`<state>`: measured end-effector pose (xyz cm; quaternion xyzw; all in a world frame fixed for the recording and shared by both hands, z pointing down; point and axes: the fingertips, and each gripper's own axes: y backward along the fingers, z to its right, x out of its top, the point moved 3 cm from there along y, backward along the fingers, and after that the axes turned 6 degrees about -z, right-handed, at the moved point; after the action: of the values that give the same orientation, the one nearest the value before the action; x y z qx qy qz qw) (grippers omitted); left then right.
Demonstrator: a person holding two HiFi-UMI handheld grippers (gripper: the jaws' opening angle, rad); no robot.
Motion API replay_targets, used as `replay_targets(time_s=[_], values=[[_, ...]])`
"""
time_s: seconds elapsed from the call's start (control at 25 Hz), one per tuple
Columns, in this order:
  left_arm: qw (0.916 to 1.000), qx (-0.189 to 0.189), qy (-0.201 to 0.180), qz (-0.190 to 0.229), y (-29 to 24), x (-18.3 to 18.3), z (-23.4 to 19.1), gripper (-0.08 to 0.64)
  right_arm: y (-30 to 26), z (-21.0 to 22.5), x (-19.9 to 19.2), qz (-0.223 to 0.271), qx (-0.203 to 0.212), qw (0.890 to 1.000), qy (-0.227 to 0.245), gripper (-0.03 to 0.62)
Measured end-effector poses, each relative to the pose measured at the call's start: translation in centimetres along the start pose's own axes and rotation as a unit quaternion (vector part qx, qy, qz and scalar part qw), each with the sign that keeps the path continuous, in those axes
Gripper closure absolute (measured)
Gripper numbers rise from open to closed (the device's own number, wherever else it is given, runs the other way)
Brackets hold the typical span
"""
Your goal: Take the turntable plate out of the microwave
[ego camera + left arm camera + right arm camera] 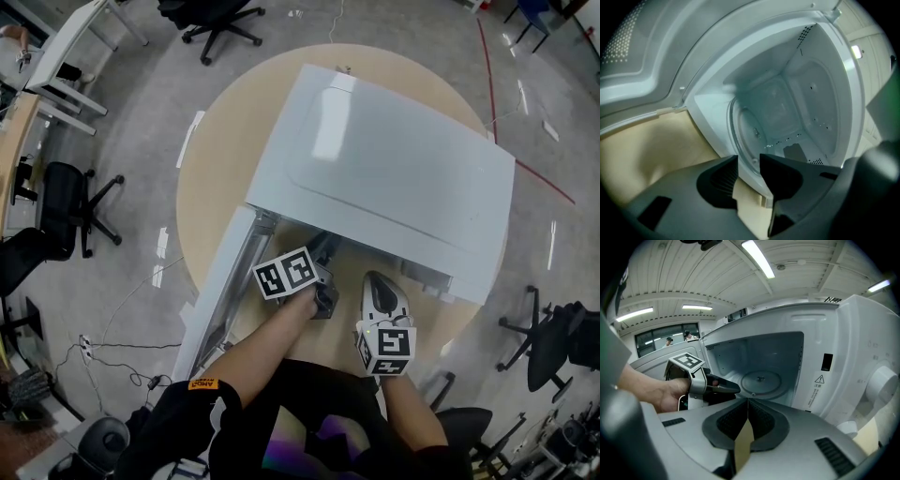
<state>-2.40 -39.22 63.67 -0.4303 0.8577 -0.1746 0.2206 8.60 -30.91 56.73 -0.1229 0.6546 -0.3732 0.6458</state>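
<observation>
left gripper (749, 161): fingers (785, 176) released — at the microwave (820, 93) mouth
right gripper (747, 401): fingers (729, 420) clenched, empty
turntable plate (761, 380): flat inside the cavity

Right gripper (748, 401): jaws together, nothing between them.
Microwave (843, 333): door open, cavity faces the camera.
Turntable plate (761, 380): flat on the cavity floor.
Left gripper (732, 388): in a hand (656, 392), tip at the cavity's mouth.
</observation>
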Motion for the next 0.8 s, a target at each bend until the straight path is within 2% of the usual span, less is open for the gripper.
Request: replay_targets(time_s=[0.6, 0.76, 0.8], values=[[0.9993, -0.001, 0.035, 0.012, 0.0, 0.9, -0.3, 0.391, -1.8, -0.6, -0.3, -0.014, 0.005, 1.0, -0.004, 0.575], [0.9982, 0.018, 0.057, 0.01, -0.1, 0.9, -1.1, 0.477, -2.7, -0.7, -0.5, -0.019, 0.013, 1.0, -0.01, 0.575], [0.998, 0.019, 0.059, 0.01, 0.0, 0.9, -1.1, 0.479, -3.0, -0.6, -0.7, -0.023, 0.016, 0.999, -0.018, 0.575]])
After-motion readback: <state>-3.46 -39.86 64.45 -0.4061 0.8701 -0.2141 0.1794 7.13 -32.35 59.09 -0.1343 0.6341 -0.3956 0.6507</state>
